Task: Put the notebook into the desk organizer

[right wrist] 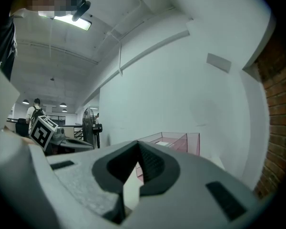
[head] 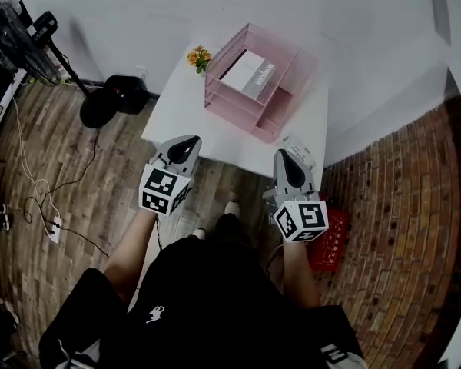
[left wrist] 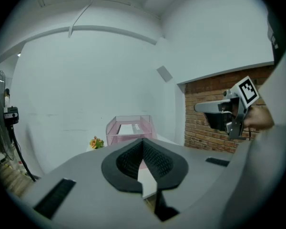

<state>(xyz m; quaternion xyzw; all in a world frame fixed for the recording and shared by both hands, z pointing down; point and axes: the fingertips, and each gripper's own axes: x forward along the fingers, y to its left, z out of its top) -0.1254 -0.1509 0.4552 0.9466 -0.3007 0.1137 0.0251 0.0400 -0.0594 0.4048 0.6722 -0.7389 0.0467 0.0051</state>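
organizer [head: 255, 81] at far table [head: 186, 112] corner

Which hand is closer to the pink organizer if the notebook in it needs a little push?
Probably right. The right gripper sits nearer the pink organizer than the left gripper. Both have shut, empty fingers, and the notebook already lies in its top tray.

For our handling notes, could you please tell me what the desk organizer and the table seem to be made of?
Desk organizer: likely translucent pink plastic, slightly glossy; its thin walls let the inner shelves show through.
Table: smooth matte white top, probably laminate or painted board; the views cannot settle which.
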